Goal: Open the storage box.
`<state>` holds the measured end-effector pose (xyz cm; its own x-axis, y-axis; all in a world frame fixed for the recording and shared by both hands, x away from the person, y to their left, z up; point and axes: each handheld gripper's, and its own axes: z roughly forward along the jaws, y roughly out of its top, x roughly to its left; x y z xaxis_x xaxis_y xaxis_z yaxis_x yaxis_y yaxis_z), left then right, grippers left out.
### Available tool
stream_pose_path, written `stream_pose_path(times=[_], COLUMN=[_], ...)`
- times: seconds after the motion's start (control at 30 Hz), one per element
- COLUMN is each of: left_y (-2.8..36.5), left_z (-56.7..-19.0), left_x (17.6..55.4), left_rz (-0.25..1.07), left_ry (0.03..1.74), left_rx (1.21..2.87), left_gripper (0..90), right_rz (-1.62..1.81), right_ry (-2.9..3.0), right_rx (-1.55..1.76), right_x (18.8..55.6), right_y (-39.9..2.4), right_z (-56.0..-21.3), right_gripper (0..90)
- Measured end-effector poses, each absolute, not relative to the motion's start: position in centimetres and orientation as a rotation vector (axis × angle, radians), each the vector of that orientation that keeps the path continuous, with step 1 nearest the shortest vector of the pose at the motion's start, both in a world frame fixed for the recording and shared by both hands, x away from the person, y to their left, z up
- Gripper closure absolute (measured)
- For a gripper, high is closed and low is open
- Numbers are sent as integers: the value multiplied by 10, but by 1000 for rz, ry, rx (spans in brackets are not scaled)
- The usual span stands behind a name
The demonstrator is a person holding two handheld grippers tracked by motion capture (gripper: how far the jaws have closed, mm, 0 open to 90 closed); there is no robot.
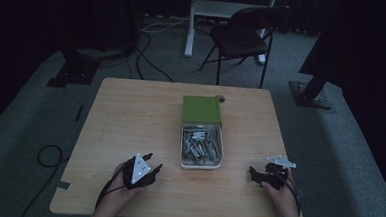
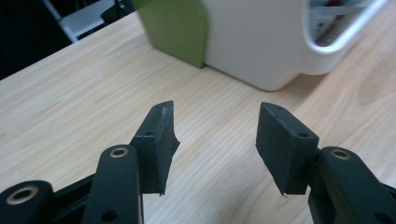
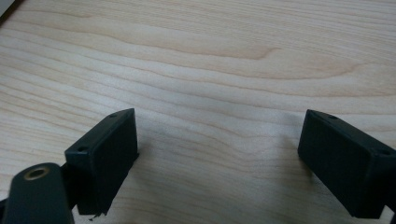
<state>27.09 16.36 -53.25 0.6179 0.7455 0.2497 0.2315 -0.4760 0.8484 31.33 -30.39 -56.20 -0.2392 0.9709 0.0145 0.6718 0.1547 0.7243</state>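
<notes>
We see the left tool [image 1: 150, 167] near the table [image 1: 130, 115] front edge, jaws parted with bare wood between them, aimed at the white box [image 1: 201, 165] at mid-table. Its green lid [image 1: 201, 109] is slid back; the grey contents [image 1: 201, 145], perhaps metal parts, are dim. The right tool [image 3: 217, 154] rests wide apart, empty.

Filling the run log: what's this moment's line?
left gripper: open, empty, facing white box | right gripper: open, empty, over table
</notes>
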Motion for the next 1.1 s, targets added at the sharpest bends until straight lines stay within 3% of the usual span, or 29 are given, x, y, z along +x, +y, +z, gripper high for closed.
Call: stream_pose_path(times=[0.3, 0.47, 0.67, 0.77, 0.83, 1.1], left_y=[192, 206, 223, 229, 233, 251], left_z=[-531, -530, -531, -532, -534, -535], left_x=[276, 278, 280, 280, 280, 281], left_rz=[731, 700, 672, 691, 704, 721], left_ry=[905, 966, 1041, 1058, 1076, 1187], left_rx=[1946, 1907, 1884, 1886, 1897, 1851], left_gripper=[421, 347, 183, 170, 110, 73], right_rz=[861, 861, 861, 861, 861, 861], right_ry=[1977, 1977, 1977, 1978, 1978, 1978], right_rx=[1559, 1559, 1559, 1559, 1559, 1559], right_x=[313, 313, 313, 313, 313, 313], right_y=[-304, -304, -304, -304, -304, -304], right_z=[-562, -562, -562, -562, -562, -562], right_gripper=[116, 116, 116, 116, 116, 116])
